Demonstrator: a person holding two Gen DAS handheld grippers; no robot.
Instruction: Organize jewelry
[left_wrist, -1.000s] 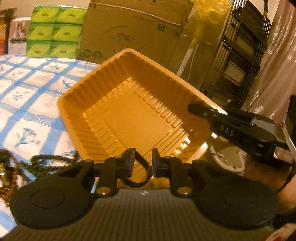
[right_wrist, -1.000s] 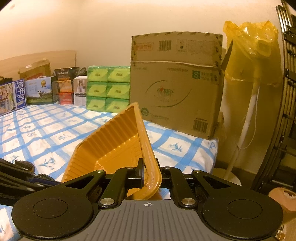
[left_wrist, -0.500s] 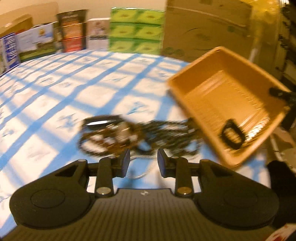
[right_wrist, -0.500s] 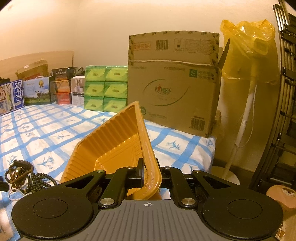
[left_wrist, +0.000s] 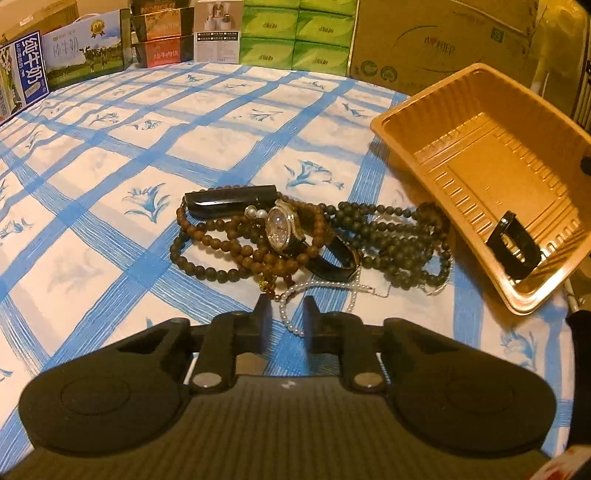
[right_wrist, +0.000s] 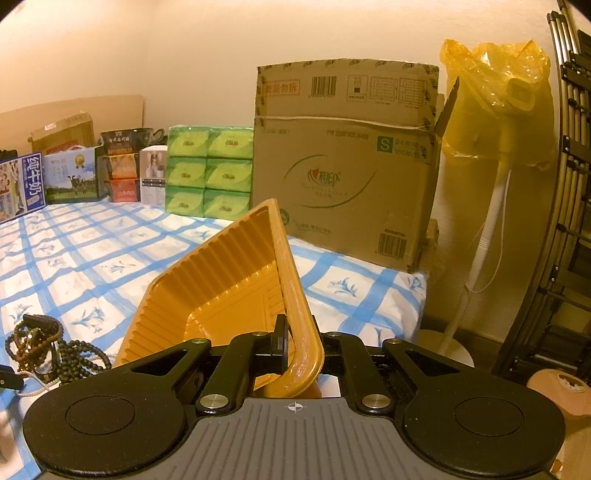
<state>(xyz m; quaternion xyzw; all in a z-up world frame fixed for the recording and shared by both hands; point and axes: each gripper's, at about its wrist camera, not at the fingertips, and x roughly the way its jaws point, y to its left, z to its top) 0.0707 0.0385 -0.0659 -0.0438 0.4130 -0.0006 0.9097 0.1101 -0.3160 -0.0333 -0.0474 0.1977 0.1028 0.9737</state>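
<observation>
Now left gripper closing, nothing between pads; pearl strand just above, centre frame. Right gripper pinches tray rim.

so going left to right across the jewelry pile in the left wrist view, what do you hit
brown bead strand → black case → watch → black bangle → dark green bead strand → orange tray, with a black ring inside it

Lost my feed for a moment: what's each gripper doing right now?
Left gripper: closing, pearl strand between its fingers, not gripped.
Right gripper: shut on the orange tray rim.
</observation>
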